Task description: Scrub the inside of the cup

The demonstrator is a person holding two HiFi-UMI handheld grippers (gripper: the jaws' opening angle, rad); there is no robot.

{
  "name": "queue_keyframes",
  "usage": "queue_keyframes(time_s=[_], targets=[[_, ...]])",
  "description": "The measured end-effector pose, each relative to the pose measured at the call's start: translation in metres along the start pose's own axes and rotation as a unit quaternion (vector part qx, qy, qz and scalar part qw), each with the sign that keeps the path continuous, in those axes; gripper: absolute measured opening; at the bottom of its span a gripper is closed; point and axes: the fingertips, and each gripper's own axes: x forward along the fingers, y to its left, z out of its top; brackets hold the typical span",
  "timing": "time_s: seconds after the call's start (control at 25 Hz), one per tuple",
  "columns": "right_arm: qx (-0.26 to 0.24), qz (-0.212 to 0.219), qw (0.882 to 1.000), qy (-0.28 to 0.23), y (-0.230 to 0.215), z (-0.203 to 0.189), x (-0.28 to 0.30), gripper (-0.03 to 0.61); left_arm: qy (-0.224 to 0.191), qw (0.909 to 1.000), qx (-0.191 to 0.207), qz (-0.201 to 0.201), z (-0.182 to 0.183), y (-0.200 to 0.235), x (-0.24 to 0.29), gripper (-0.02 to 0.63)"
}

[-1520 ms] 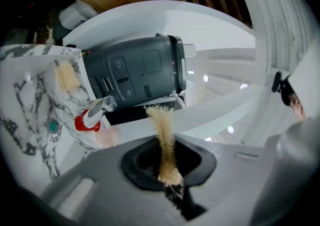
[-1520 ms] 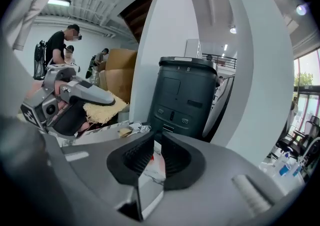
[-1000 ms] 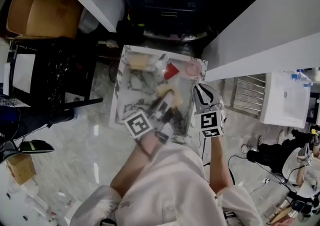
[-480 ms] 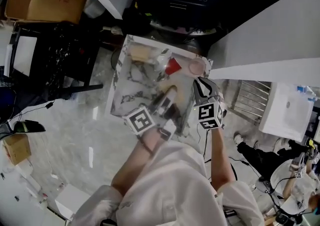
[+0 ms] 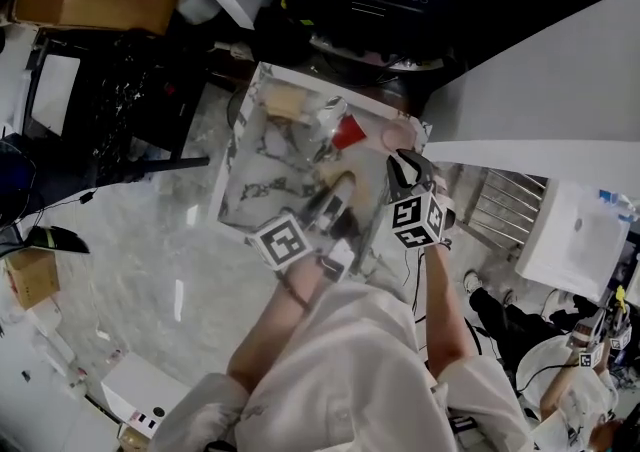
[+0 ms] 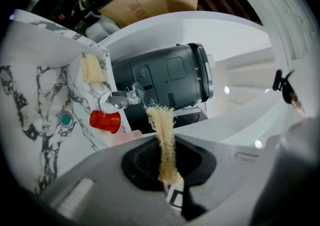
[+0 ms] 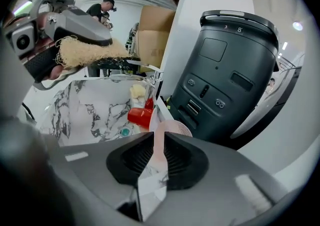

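Scrubber (image 6: 161,135), frayed, fibrous, fills left gripper (image 6: 166,167); right gripper (image 7: 159,156) pinches pink cup (image 7: 173,129).

Head view: on my head, steeply down, high above the marble table (image 5: 250,175). Left gripper view: on my left gripper (image 6: 165,162), close at the table's near edge. Right gripper view: on my right gripper (image 7: 159,155), at the table's right edge. All three share the red cup (image 5: 343,135).

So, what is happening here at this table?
A person works over a marble-pattern table with a gripper in each hand. The left gripper is shut on a fibrous scrubber, which sticks out past its jaws. The right gripper is shut on the wall of a pink cup. The scrubber is held apart from the cup, not yet inside it. A red cup lies on its side on the table.
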Motion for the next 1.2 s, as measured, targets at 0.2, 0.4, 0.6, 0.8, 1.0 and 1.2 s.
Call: queue_keyframes(time_s=[0.2, 0.4, 0.6, 0.8, 1.0, 1.2], targets=[[-0.016, 0.022, 1.0, 0.008, 0.001, -0.001, 0.013, 0.069, -0.007, 0.9997, -0.007, 0.024, 0.002, 0.01, -0.002, 0.025], [-0.032, 0.035, 0.998, 0.028, 0.003, -0.007, 0.026, 0.069, -0.011, 0.9991, -0.013, 0.039, 0.004, 0.015, -0.003, 0.025], [-0.032, 0.041, 0.998, 0.044, 0.005, -0.011, 0.035, 0.069, -0.009, 0.9989, -0.007, 0.046, 0.006, 0.016, -0.007, 0.025], [-0.045, 0.038, 0.997, 0.057, 0.004, -0.014, 0.042, 0.064, -0.013, 0.9993, -0.002, 0.036, 0.011, 0.013, -0.012, 0.025], [-0.037, 0.067, 0.995, 0.07, 0.01, -0.013, 0.042, 0.02, -0.014, 0.9994, -0.001, 0.031, 0.016, 0.01, -0.021, 0.025], [-0.024, 0.072, 0.995, 0.066, 0.02, -0.008, 0.033, 0.016, -0.011, 0.9997, 0.008, 0.019, 0.02, 0.004, -0.03, 0.025]])
